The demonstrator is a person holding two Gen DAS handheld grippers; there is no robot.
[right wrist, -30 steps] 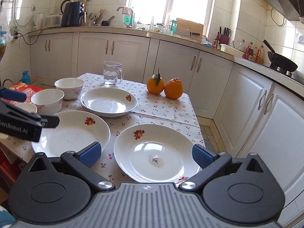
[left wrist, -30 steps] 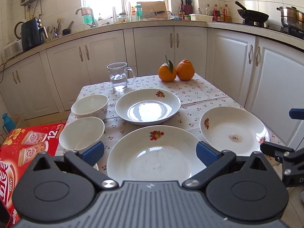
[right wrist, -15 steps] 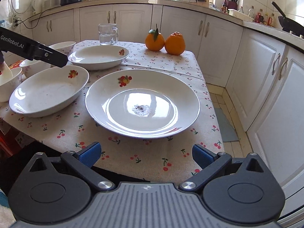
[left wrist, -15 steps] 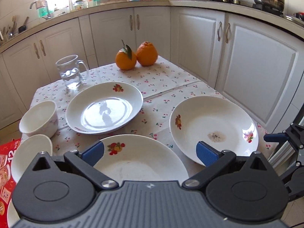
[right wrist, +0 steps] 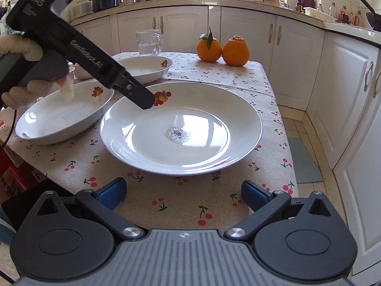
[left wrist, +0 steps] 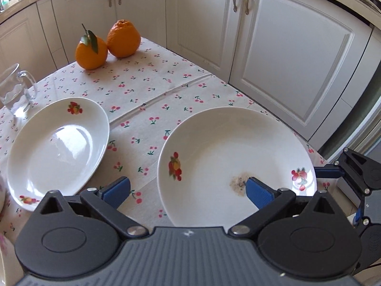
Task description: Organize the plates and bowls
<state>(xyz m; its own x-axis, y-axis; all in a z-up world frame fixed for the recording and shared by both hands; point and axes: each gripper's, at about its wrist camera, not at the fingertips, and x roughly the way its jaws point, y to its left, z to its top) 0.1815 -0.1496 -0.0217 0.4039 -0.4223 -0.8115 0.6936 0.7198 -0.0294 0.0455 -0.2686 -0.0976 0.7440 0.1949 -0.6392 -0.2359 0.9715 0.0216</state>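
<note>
A white floral plate with a dirty spot (left wrist: pixel 228 157) lies at the table's right front; it also shows in the right wrist view (right wrist: pixel 181 128). My left gripper (left wrist: pixel 188 190) is open, hovering over this plate's left rim, one fingertip (left wrist: pixel 257 191) above its inside. It appears from the side in the right wrist view (right wrist: pixel 142 100). My right gripper (right wrist: pixel 183 193) is open and empty, just before the plate's near rim. A second plate (left wrist: pixel 57 147) lies further left, seen also in the right wrist view (right wrist: pixel 145 69). A third plate (right wrist: pixel 64 114) lies beside the dirty one.
Two oranges (left wrist: pixel 107 45) and a glass mug of water (left wrist: pixel 14 93) stand at the table's far side. White cabinets (left wrist: pixel 293 54) run close along the right. A small bowl (right wrist: pixel 81 71) is partly hidden behind my left gripper. A red box (right wrist: pixel 14 176) sits on the floor at the left.
My left gripper swung right, from the near-left plate to over the dirty plate's left rim. My right gripper dropped and closed in on that plate's near edge. Both stayed open.
</note>
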